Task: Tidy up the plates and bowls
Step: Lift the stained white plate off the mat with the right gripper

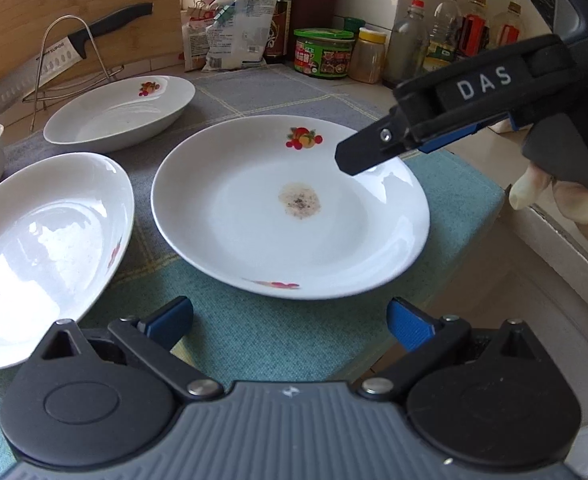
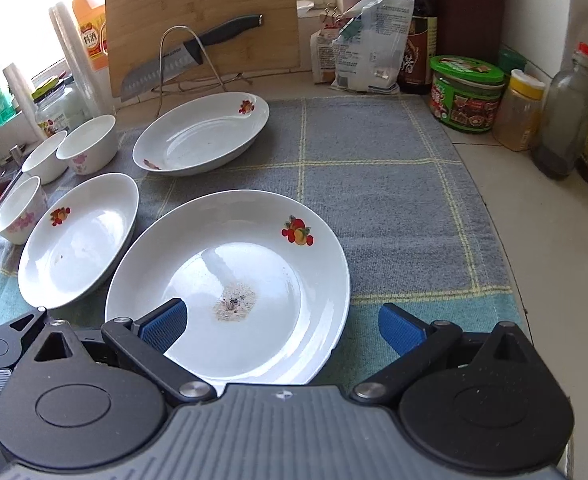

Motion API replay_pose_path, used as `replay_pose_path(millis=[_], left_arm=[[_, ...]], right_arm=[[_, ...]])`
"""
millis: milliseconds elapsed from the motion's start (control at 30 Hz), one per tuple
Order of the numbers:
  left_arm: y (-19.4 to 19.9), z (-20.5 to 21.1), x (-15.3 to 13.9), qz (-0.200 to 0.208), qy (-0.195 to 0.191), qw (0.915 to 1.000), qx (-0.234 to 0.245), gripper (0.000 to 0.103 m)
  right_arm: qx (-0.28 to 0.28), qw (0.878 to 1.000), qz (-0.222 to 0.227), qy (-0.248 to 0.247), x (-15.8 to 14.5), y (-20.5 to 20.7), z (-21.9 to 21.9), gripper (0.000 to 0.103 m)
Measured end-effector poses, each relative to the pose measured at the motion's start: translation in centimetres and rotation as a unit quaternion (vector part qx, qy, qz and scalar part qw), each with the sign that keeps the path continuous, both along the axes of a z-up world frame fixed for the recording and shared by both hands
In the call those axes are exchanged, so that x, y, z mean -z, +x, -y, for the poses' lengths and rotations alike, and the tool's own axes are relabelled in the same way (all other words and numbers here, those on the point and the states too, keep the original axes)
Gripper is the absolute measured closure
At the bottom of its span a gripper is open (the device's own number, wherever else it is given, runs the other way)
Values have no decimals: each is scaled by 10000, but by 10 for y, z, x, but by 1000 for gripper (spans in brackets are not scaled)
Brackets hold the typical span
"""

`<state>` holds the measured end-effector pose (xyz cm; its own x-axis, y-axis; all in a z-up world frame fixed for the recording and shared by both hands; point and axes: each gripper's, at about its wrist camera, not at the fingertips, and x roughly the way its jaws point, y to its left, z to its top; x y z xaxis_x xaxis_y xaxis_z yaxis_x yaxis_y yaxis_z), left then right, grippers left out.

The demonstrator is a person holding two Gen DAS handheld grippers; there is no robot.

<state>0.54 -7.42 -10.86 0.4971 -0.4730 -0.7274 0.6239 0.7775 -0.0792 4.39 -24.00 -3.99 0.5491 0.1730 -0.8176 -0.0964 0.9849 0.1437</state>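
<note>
Kitchen counter, covered by a checked cloth (image 2: 373, 184), is carrying three plates and three small bowls (image 2: 88, 148), all lying separate; judging by that, nothing is stacked yet and the sorting is barely beginning. Nearest is the stained plate (image 2: 230, 280), sitting between the two tools. The right gripper (image 2: 280, 326) is hovering over its near rim with fingers spread wide, one blue pad (image 2: 164, 322) above the plate's inside, not touching as far as I can tell. The left gripper (image 1: 290, 322) is waiting just short of the plate, also spread, holding nothing.
</note>
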Motion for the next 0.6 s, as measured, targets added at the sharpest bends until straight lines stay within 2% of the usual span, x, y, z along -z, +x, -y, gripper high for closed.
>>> replay_pose_path(millis=[100, 167, 433, 600], left_arm=[[2, 5, 2, 67, 125, 9999, -8, 1], [1, 12, 4, 206, 375, 9991, 64, 0], [4, 14, 5, 263, 352, 9990, -29, 0], [4, 14, 5, 274, 348, 9990, -27, 0]], right_arm=[[-301, 9994, -162, 61, 10, 14, 4, 0], [-528, 9982, -246, 123, 15, 23, 5, 0], [-1352, 9888, -599, 192, 32, 51, -3, 0], [-1681, 9833, -690, 139, 33, 58, -3, 0]])
